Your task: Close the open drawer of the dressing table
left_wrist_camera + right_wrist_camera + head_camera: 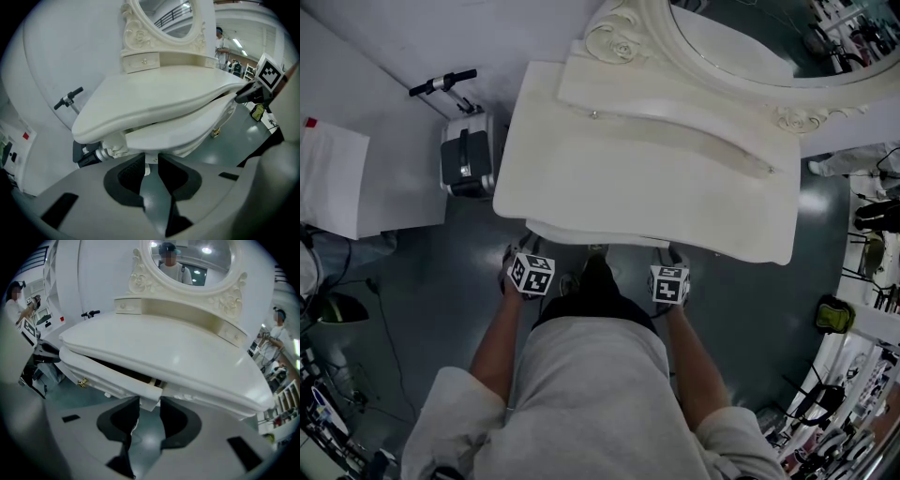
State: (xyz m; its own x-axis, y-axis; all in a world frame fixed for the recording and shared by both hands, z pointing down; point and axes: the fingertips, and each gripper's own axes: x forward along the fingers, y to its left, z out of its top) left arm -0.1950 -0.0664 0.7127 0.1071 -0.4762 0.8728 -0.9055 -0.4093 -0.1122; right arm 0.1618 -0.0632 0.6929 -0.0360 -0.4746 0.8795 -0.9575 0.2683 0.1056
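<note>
One drawer (112, 380) juts slightly from under the dressing table (647, 178), its thin lip pinched by the left gripper (151, 164) with jaws nearly together, a thicker corner clamped by the right gripper (149, 404) with jaws wide, probably to push evenly

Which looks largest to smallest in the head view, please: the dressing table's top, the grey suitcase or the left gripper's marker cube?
1. dressing table's top
2. grey suitcase
3. left gripper's marker cube, smallest despite sitting nearer the camera
</note>
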